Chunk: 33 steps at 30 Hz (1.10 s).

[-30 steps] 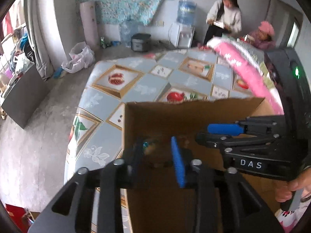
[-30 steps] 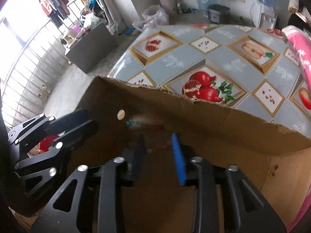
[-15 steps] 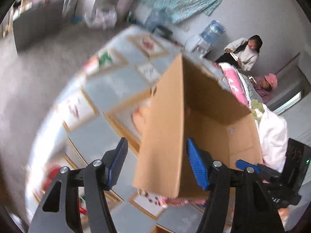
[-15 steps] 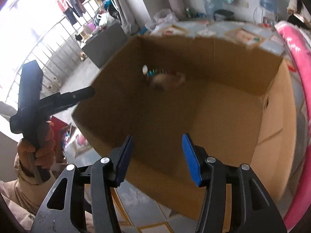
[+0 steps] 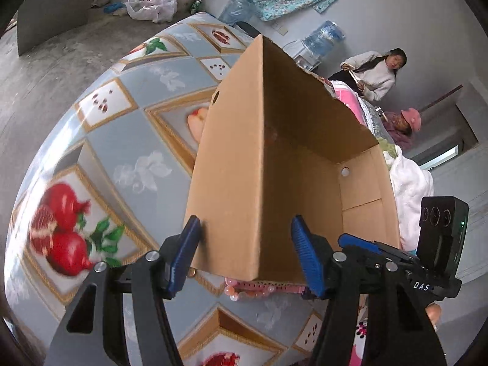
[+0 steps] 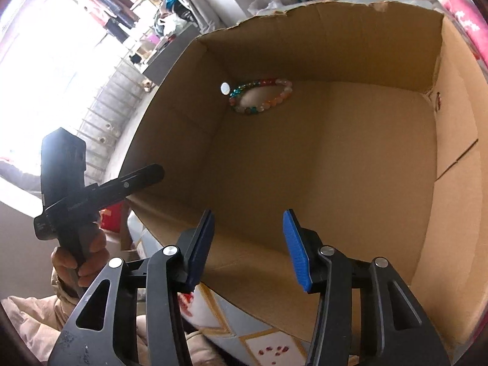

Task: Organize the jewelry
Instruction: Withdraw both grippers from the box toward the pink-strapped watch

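On the fruit-print tablecloth (image 5: 128, 152), cardboard box (image 5: 244, 164) is standing open. Left gripper (image 5: 244, 253) is straddling its near corner, jaws just opened, pads not pressing. Right gripper (image 6: 248, 250) is hovering over the near wall, jaws having widened then narrowed slightly, empty. Beaded bracelet (image 6: 262, 96) is lying in the box's far corner; pink beads (image 5: 247, 289) are peeking beneath the box.

white "DAS" on right gripper (image 5: 360, 245), seemingly

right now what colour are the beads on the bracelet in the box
Mixed: red, teal, orange and pale pink beads on the bracelet, clearest in the right wrist view.
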Available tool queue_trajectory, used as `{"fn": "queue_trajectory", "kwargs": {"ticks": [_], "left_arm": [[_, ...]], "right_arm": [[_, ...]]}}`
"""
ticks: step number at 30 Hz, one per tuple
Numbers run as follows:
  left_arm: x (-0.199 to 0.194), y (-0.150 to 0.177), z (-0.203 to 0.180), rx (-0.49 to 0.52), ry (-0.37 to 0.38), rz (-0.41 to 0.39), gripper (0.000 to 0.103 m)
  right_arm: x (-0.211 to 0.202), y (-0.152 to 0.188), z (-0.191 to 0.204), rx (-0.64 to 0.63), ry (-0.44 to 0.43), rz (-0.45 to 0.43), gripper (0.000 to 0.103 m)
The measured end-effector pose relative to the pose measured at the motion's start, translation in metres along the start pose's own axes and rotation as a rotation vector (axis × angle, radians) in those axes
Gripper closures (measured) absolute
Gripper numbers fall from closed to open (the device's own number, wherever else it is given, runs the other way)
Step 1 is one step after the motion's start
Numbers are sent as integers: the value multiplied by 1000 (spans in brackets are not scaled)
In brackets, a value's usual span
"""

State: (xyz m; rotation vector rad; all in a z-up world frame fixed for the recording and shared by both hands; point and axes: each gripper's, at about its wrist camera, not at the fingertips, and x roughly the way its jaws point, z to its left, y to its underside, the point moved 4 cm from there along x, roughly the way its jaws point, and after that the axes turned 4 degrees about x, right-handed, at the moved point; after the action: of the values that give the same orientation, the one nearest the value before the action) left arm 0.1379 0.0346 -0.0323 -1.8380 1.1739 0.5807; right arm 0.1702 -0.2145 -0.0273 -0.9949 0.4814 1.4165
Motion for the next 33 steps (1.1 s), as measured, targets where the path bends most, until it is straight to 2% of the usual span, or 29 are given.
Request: {"fn": "queue_trajectory", "kwargs": {"ticks": [5,8,10,13,14,17,21,23,28,30,33], "left_arm": [[-10,14,0,-11,13,-10,44],[-17,13,-2,22,-7,-59,44],[-33,13,-6,72,-55,-140,43],[-57,22,-15,192,-116,-243,39],[-64,29,-19,245,-135,-266,37],[-70,44,-20,325,-148,-266,30],[-56,73,-18,385,-150,-168,29],[-47,82,-20,415,-158,-148,29],[-14,106,-31,570,-230,-84,29],[2,113,-35,648,-300,-65,29],[19,121,-37,723,-365,-53,29]], "right_arm": [[0,3,6,-9,-12,-15,58],[-7,-2,3,-12,27,-81,58],[-23,-3,4,-17,38,-162,57],[-58,6,4,-29,21,-305,48],[-70,14,4,-36,21,-351,45],[-85,42,-2,-44,37,-404,40],[-75,78,-4,-56,56,-378,40],[-61,91,-4,-71,70,-339,40],[-12,104,-2,-181,254,-219,40],[2,105,1,-243,317,-201,40],[15,101,3,-312,380,-195,40]]}}
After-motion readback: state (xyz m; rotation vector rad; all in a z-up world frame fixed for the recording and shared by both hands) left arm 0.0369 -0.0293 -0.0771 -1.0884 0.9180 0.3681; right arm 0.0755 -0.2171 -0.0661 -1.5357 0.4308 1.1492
